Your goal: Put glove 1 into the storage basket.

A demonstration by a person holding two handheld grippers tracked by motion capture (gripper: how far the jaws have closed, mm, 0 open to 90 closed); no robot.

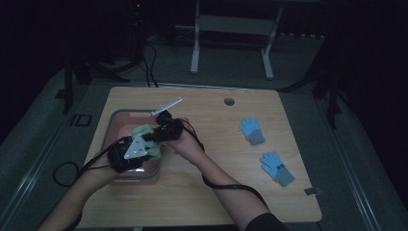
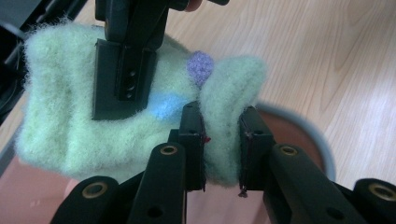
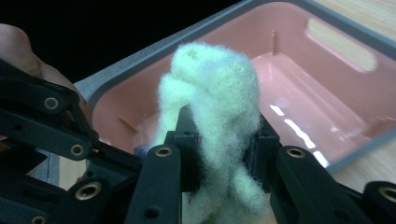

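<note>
1. Two tools grip one fluffy pale-green knitted glove: the left tool is clamped on a fold of it, the right tool on a bunched clump.
2. It hangs between them, just above the pink plastic tub with a grey rim on the wooden worktop.
3. Soft, light and limp, it likely sags wherever unsupported; pinching thick folds near opposite edges should hold best.
4. It shows a blue patch and a purple tip, with fuzzy fibres.
5. Two blue gloves with grey cuffs lie well apart, to the right.
</note>
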